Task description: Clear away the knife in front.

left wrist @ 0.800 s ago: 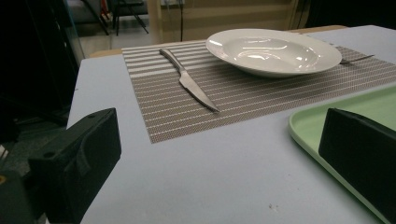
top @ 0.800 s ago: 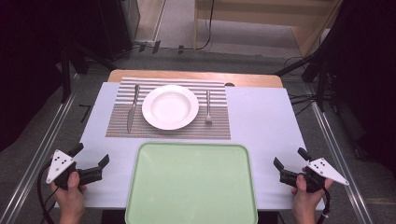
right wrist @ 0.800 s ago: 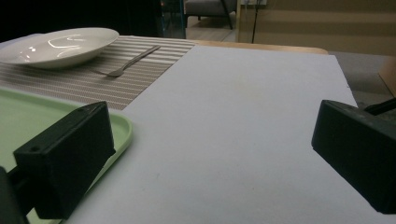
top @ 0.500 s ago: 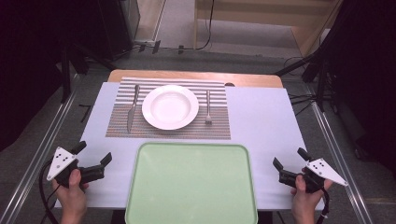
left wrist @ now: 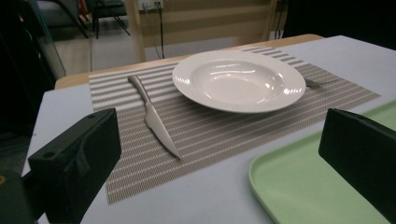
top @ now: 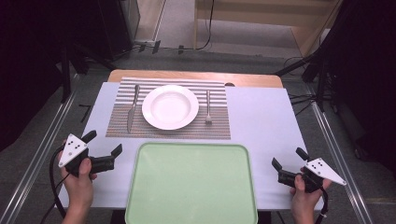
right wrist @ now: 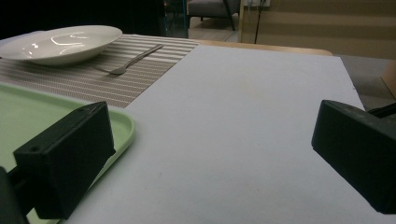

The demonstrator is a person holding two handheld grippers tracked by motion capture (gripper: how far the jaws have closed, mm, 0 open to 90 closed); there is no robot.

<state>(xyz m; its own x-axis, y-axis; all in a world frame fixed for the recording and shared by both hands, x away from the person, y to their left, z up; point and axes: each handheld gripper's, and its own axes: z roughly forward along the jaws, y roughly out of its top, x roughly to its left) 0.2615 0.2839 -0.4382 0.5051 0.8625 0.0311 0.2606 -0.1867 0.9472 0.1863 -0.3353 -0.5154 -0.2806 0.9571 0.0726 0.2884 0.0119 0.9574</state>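
two tongs (top: 102,148) (top: 288,162) wide open, empty, one plate (top: 170,107), knife (top: 132,108), fork (top: 208,107), tray (top: 191,182)

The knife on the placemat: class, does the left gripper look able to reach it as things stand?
Probably yes. The left gripper is open and empty, and bare table and placemat lie between it and the knife; the plate sits beside the knife, apart from it.

A: From where does the high view look?
B: From above the near edge, forward and down on the whole desk (top: 261,116).
A: And the gripper views?
B: Both sit low and close; all three share the plate (top: 170,106) and tray (top: 191,186).
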